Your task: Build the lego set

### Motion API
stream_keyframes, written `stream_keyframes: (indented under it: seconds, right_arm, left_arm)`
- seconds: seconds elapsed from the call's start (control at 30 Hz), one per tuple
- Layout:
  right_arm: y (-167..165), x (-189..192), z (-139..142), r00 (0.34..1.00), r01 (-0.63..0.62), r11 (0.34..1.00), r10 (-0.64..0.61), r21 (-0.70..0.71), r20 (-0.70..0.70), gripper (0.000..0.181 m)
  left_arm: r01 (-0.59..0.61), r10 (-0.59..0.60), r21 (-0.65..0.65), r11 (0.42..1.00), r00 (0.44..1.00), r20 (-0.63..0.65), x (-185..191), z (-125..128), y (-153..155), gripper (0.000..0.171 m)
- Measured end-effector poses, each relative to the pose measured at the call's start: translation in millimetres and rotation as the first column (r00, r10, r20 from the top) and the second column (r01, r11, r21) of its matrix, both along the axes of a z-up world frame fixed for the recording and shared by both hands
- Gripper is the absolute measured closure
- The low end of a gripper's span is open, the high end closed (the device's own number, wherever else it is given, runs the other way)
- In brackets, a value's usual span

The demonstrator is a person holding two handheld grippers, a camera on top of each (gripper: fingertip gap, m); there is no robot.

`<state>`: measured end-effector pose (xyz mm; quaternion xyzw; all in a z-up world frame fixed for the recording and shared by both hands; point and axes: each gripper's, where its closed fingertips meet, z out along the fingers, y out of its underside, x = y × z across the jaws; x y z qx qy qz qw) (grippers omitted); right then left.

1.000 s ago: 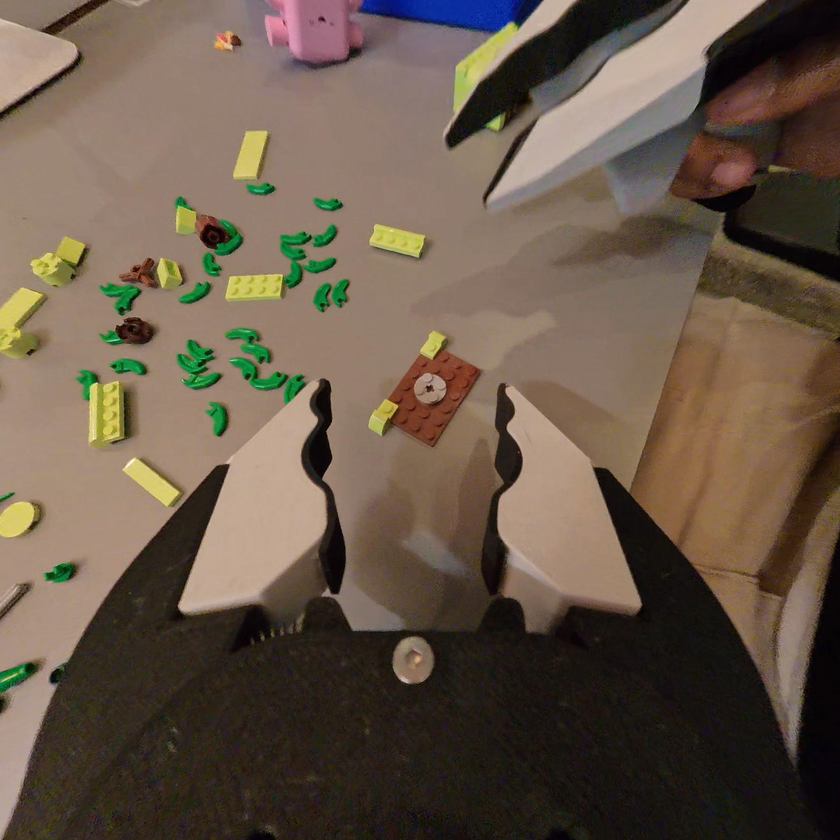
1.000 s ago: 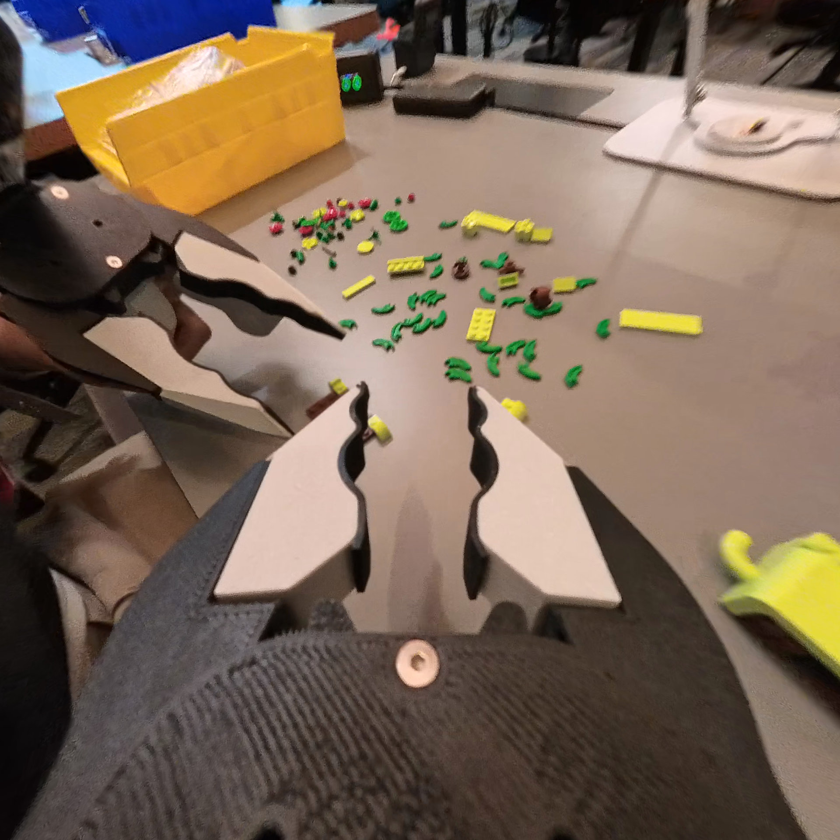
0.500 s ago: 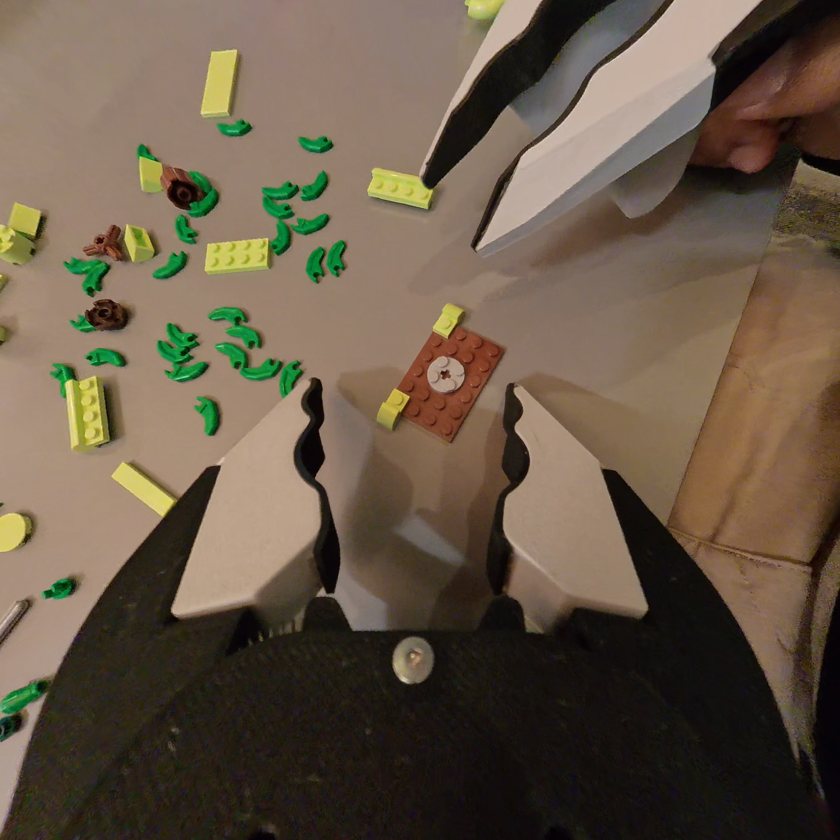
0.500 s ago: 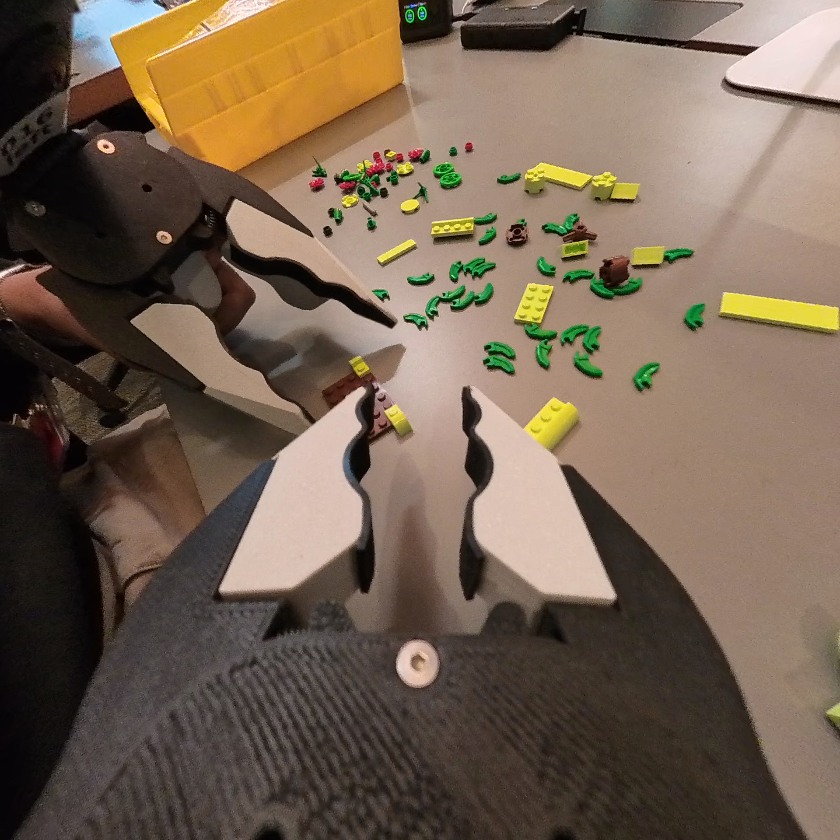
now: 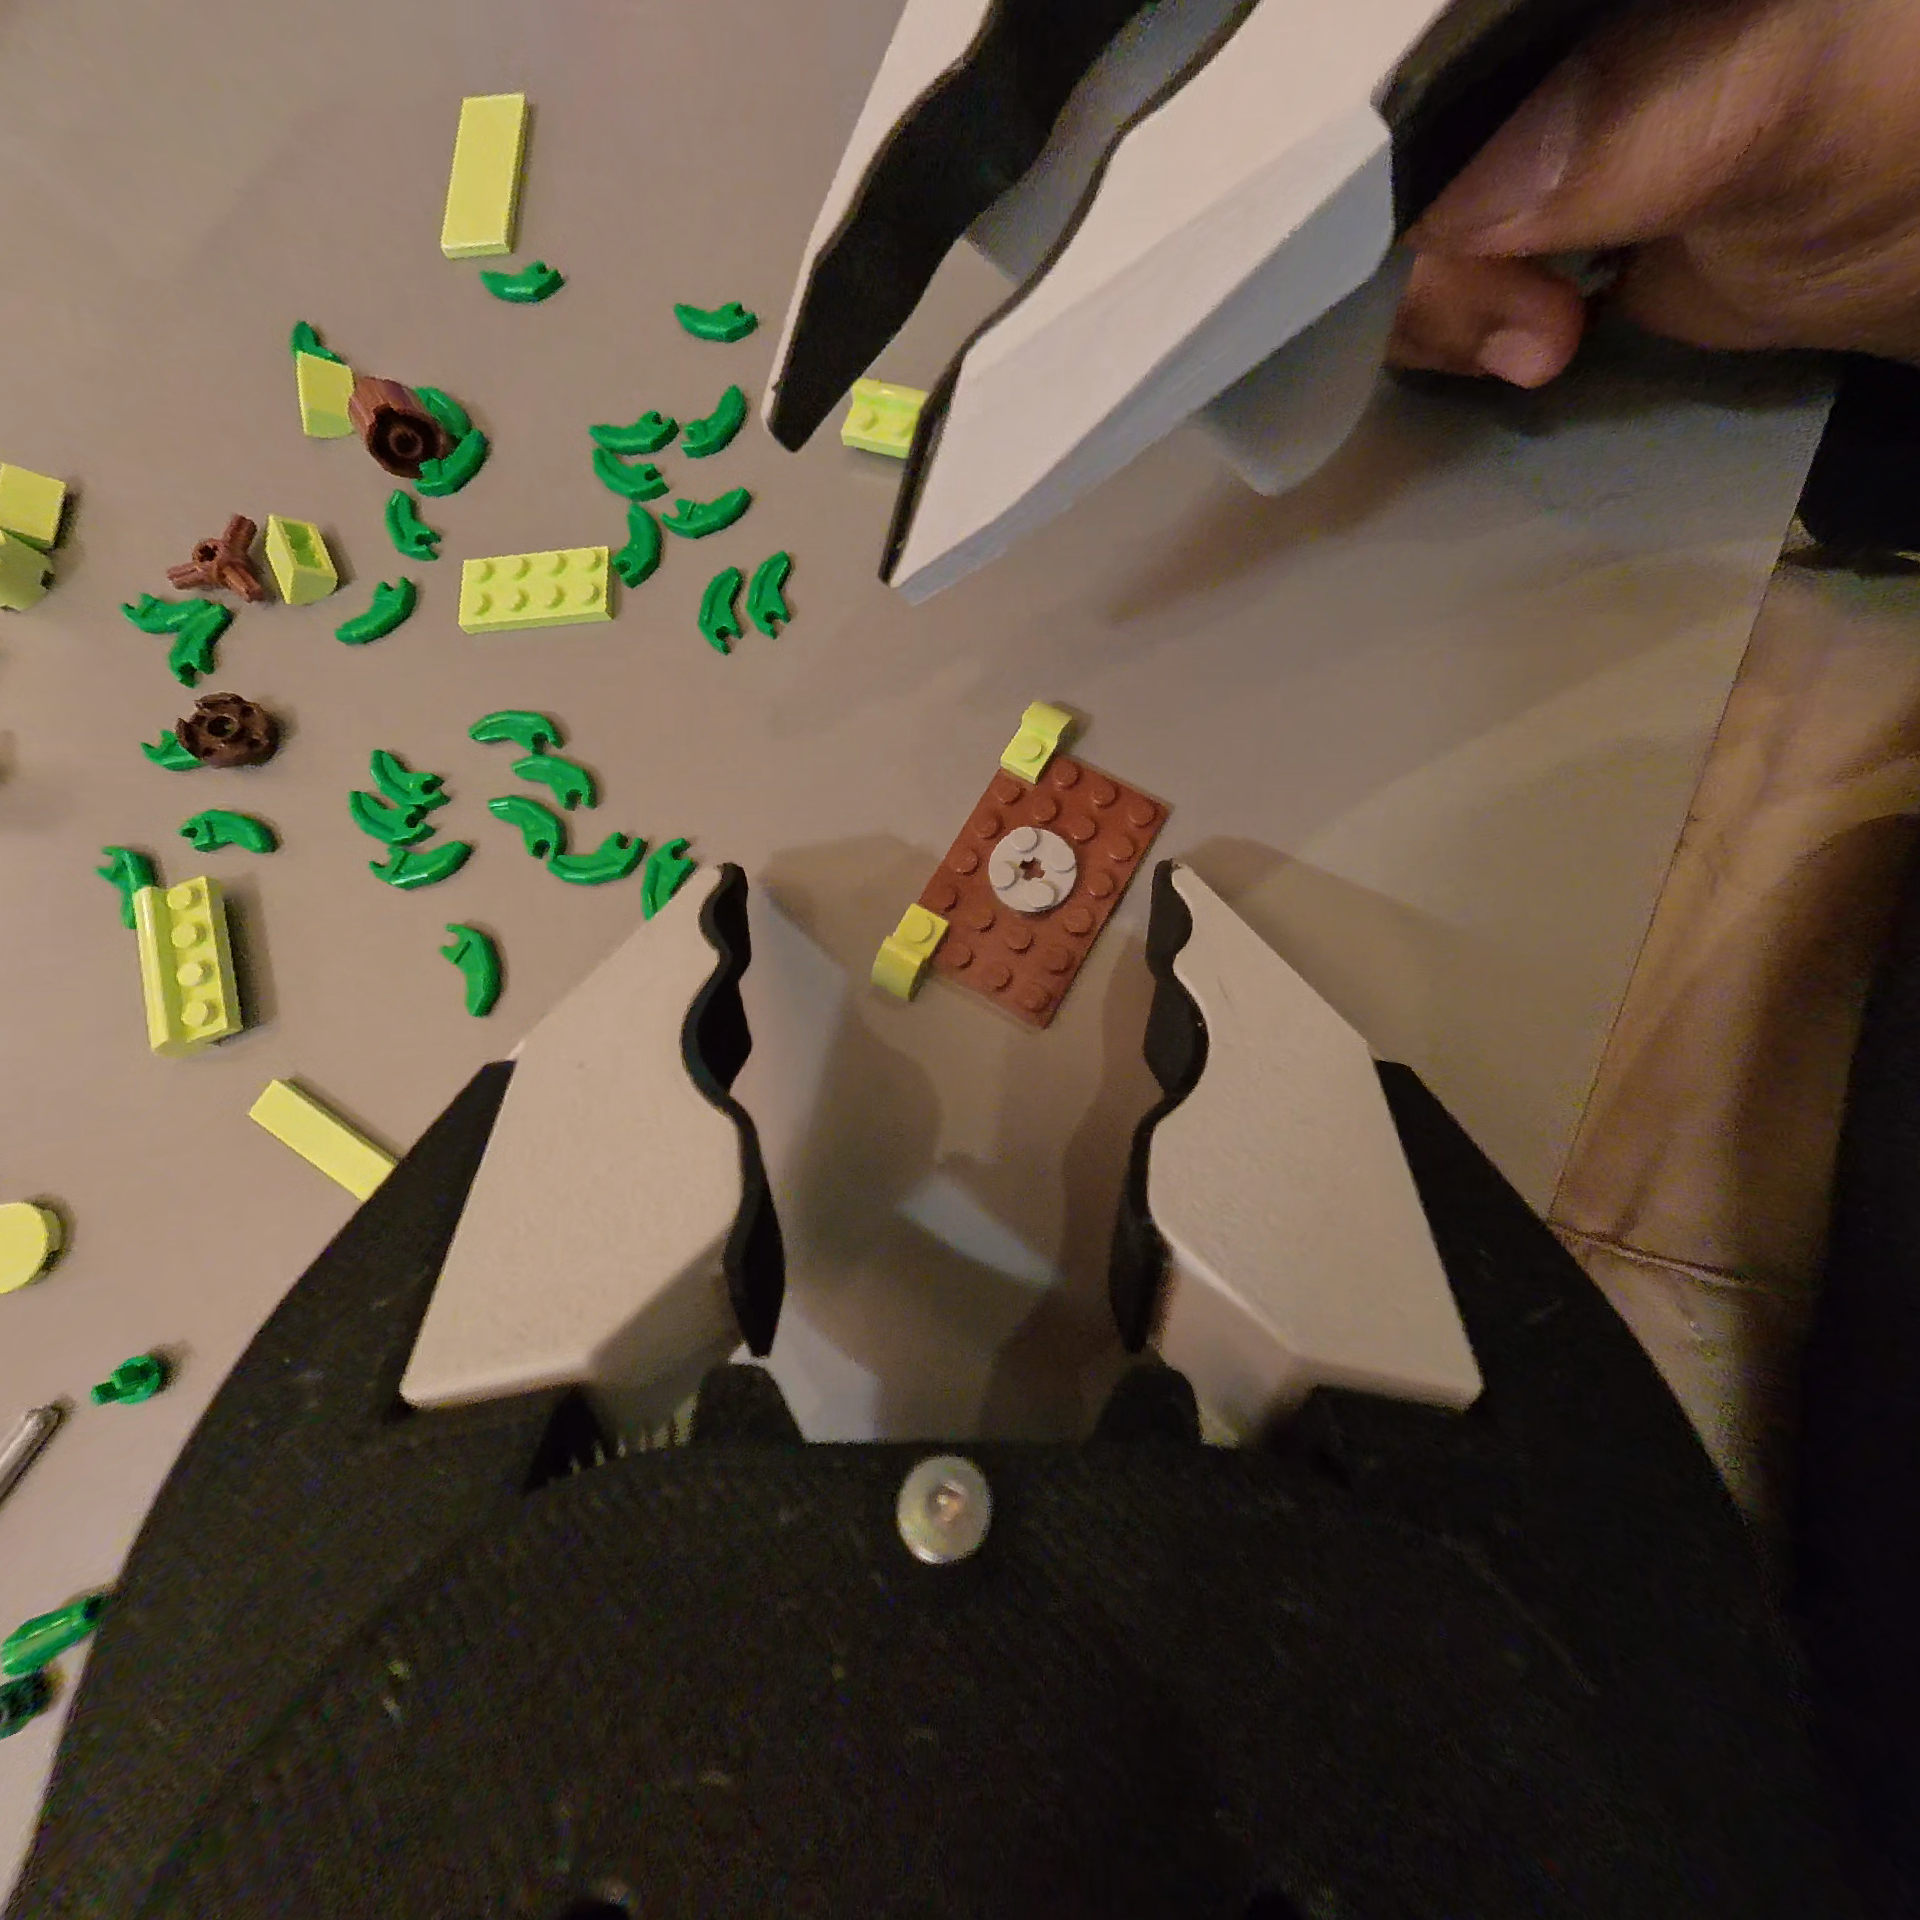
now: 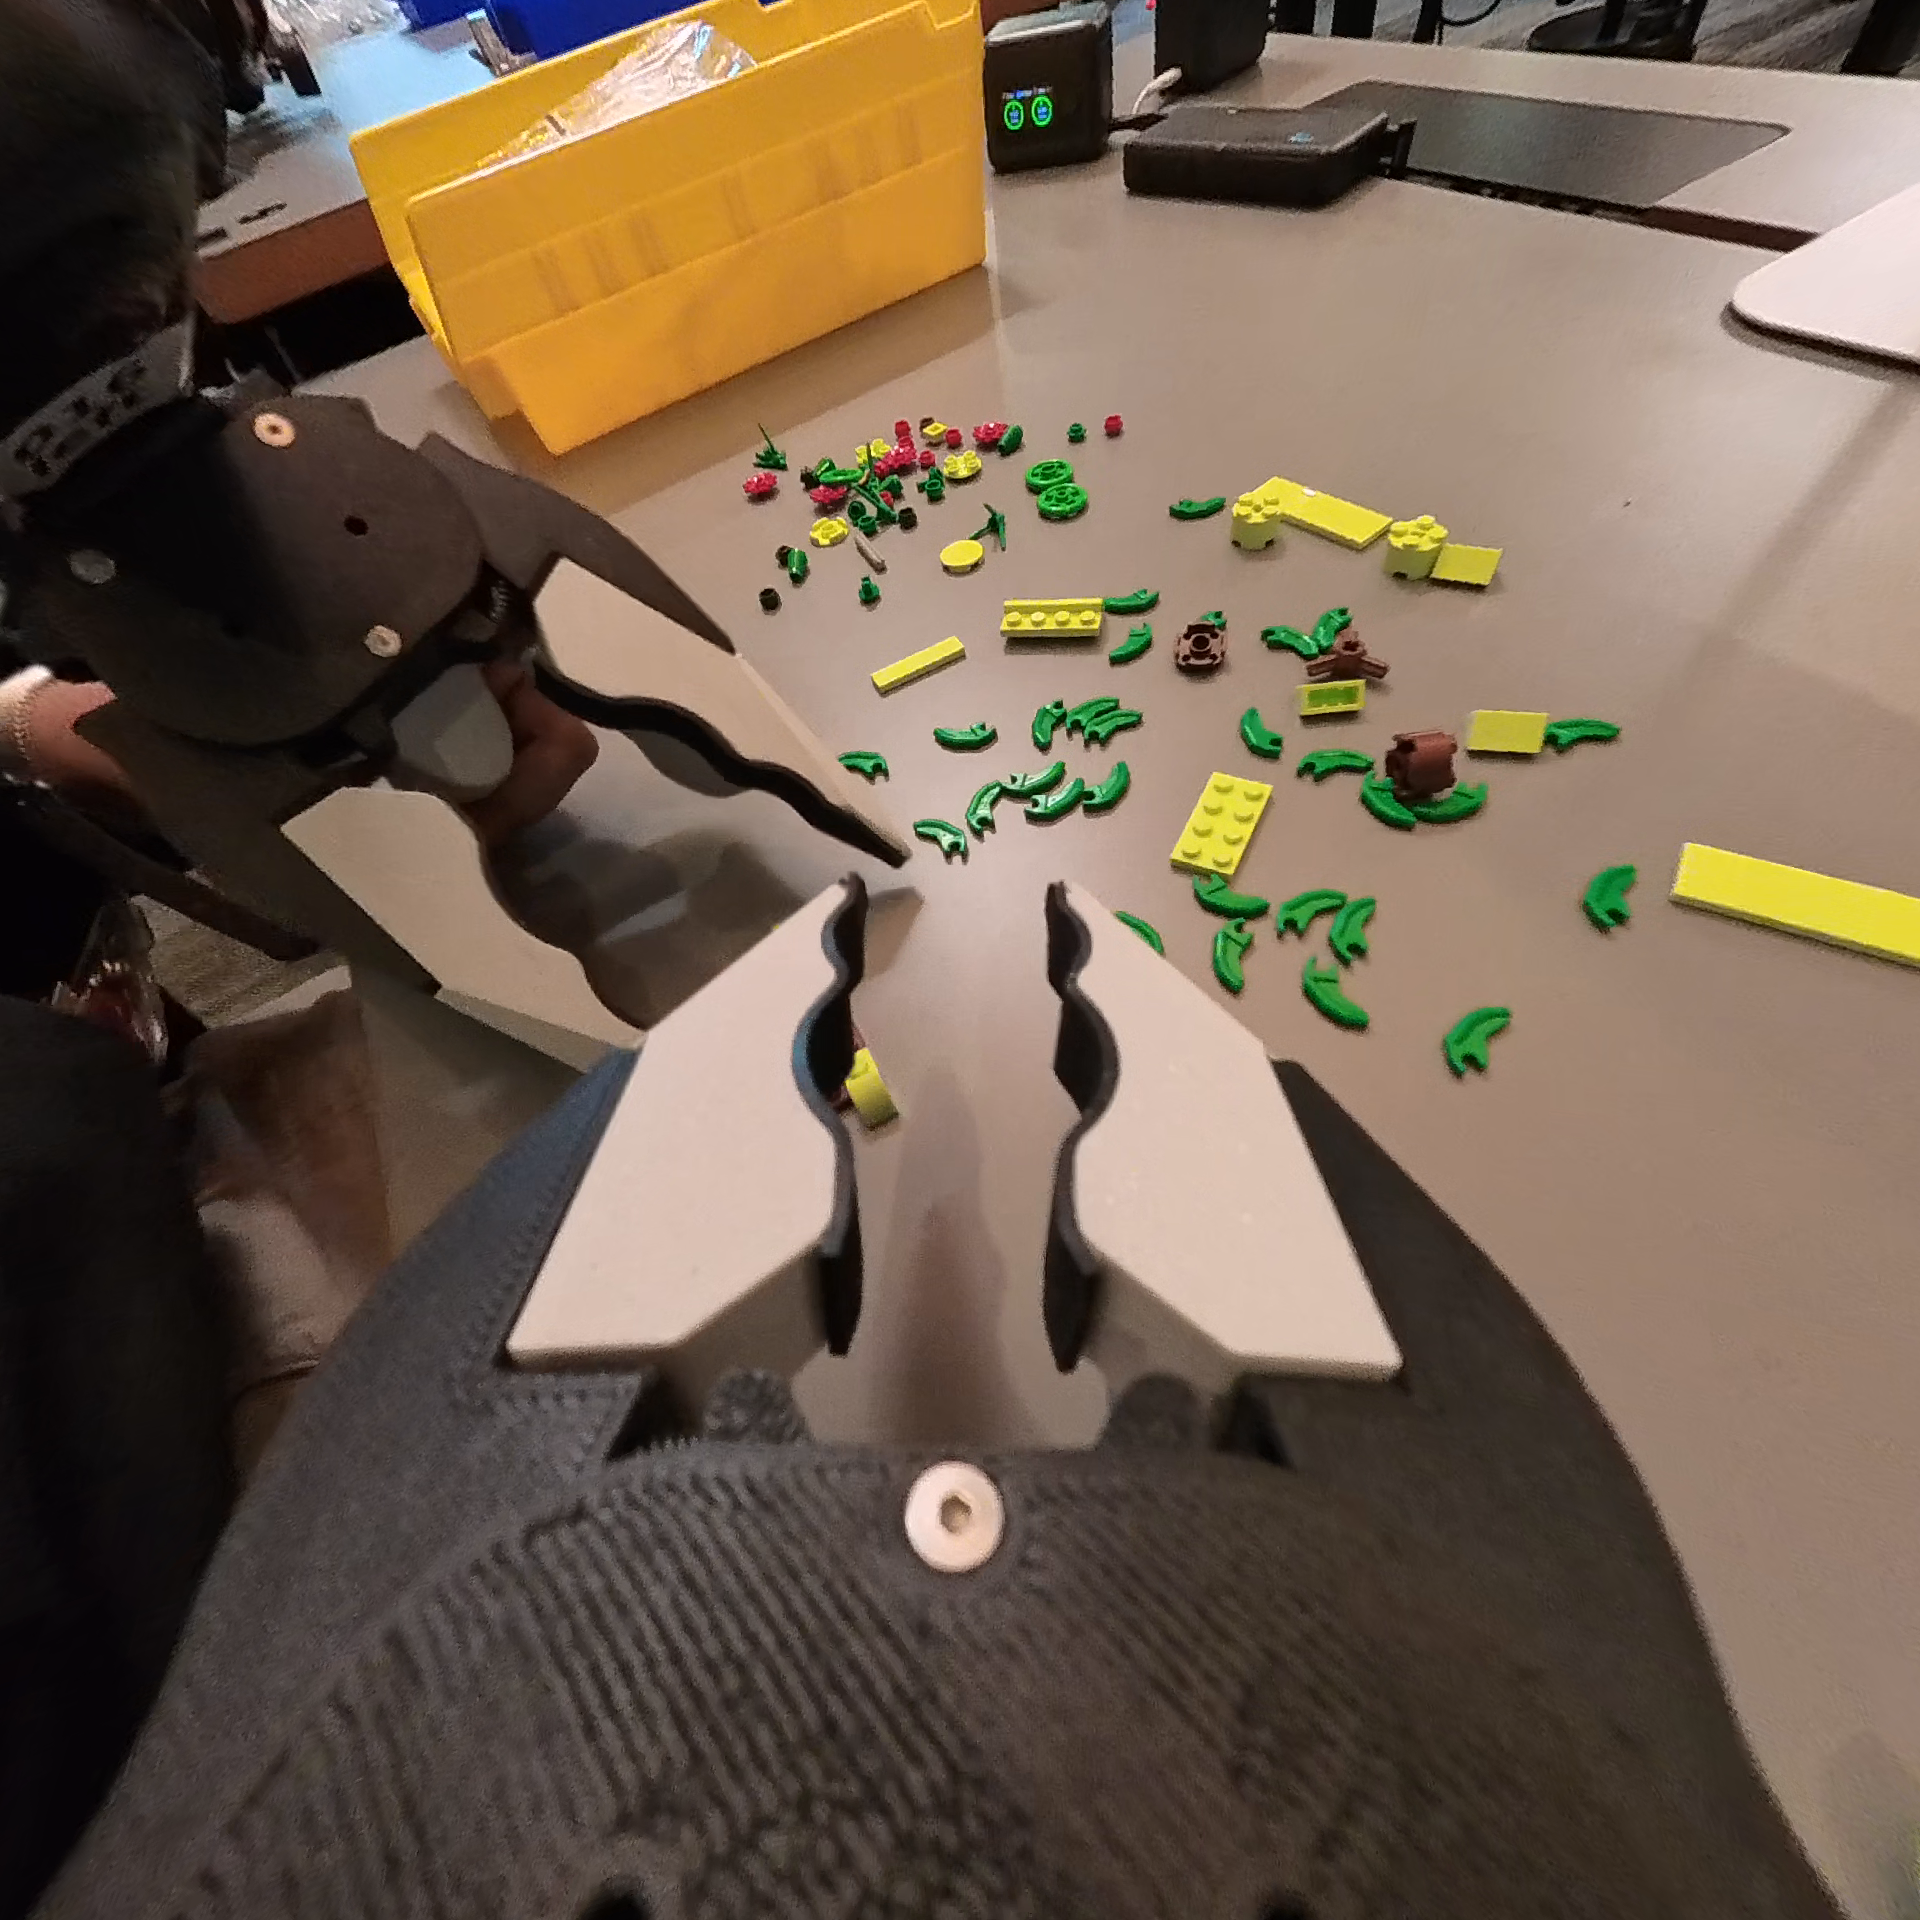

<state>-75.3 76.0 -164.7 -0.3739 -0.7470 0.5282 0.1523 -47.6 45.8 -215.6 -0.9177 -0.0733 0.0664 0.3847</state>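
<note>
A brown plate [image 5: 1075, 831] with a grey round piece [image 5: 1032, 871] on it and a lime piece at two corners [image 5: 906, 951] lies near the table's right edge. My left gripper [image 5: 948, 878] is open and empty, just above and behind the plate. My right gripper [image 5: 842, 504] is open and empty, hovering beyond the plate; a small lime brick [image 5: 883, 416] shows between its tips. In the right wrist view, the right gripper [image 6: 953, 891] is open over the table. One lime corner piece [image 6: 871, 1086] peeks from under its left finger. The left gripper's fingers [image 6: 644, 665] reach in from the left.
Loose green leaf pieces [image 6: 1070, 790], lime bricks [image 5: 535, 587], long lime tiles [image 6: 1797, 899] and brown pieces [image 5: 223, 727] are scattered across the grey table. A yellow bin [image 6: 675, 229] and black devices [image 6: 1247, 156] stand at the back. The table edge [image 5: 1662, 935] runs close on the right. The tips of one gripper are about 7 cm away from the tips of the other.
My right gripper has come forward and lower over the brown plate, which now sits under its left finger in its view. My left gripper has edged forward. Both stay open.
</note>
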Motion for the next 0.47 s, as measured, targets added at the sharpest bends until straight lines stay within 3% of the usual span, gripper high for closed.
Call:
stream_keyframes:
  seconds: [0.17,0.37,0.47]
  right_arm:
    - [-2.4,2.4,1.1,0.999,0.002,0.999,0.0,0.047,-0.053,0.153]
    - [0.3,0.2,4.0,1.0,-0.004,1.0,0.004,-0.026,-0.014,0.153]
    - [2.5,-0.6,8.7,1.0,-0.005,0.998,0.004,-0.069,-0.017,0.153]
  left_arm:
    - [0.0,0.0,-0.001,1.0,0.997,0.081,-1.1,-2.6,0.9,0.095]
    - [0.013,-0.013,0.0,1.0,0.998,-0.06,-9.1,1.7,8.6,0.094]
    - [0.01,-0.01,-0.001,1.0,0.997,-0.071,-12.7,1.8,11.8,0.093]
